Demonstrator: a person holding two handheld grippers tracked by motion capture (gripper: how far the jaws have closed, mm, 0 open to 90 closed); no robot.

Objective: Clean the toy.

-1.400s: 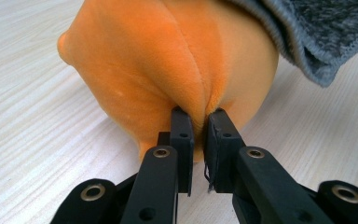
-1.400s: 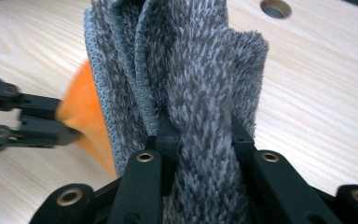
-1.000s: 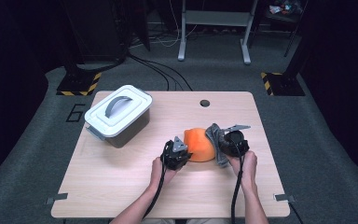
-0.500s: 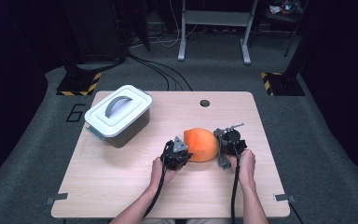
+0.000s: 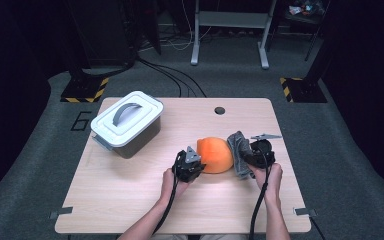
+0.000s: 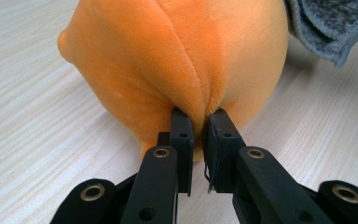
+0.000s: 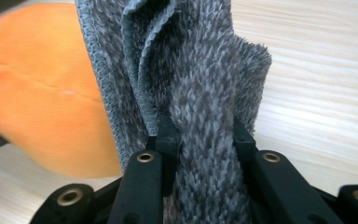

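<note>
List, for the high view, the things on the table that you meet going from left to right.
Lidded grey box → left tool, pinching the orange plush toy → grey cloth → right tool, clamped on that cloth.

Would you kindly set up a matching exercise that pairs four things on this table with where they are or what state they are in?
Things:
1. orange plush toy
2. grey towel
3. lidded storage box
4. round hole in the tabletop

Places or states:
A. bunched between the jaws of the right hand-held gripper
B. at the table's far edge, near the middle
C. pinched at a fold by the left hand-held gripper
D. at the far left corner of the table, untouched

Pairs: 1-C, 2-A, 3-D, 4-B
</note>
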